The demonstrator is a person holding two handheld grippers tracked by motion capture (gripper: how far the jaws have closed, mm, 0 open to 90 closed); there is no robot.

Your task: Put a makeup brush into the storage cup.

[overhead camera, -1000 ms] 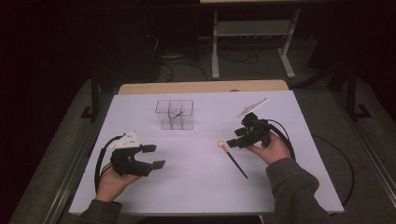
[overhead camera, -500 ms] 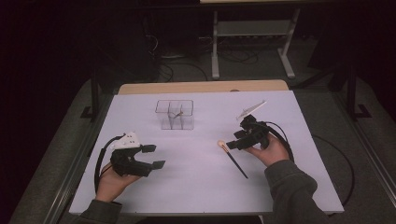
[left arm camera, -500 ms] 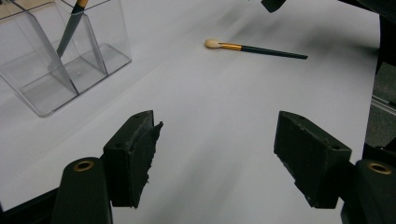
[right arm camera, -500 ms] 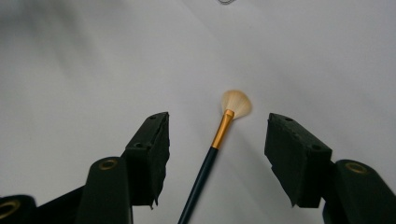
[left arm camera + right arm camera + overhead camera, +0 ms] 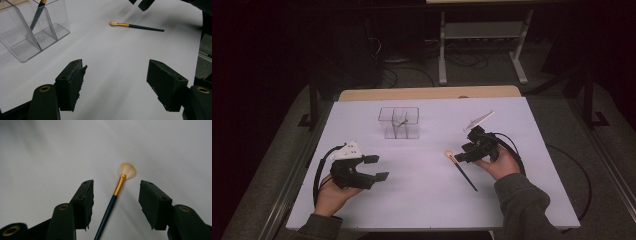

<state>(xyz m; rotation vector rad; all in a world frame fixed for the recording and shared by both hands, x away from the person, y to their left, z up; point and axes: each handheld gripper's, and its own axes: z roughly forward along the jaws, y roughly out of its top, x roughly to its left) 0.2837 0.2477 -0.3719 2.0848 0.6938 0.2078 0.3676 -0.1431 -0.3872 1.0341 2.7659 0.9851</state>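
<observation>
The right gripper [image 5: 115, 195] is hovering over the brush [image 5: 117, 192] lying flat on the white tabletop [image 5: 422, 200], its half-open jaws just closing in either side of the handle without touching, so it should be squeezing squarely behind the gold ferrule.

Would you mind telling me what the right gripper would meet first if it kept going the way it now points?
Most likely the brush: it lies on the white table between the right gripper's open jaws, which have just been closing, pads apart from it. How near it is remains unclear.
</observation>
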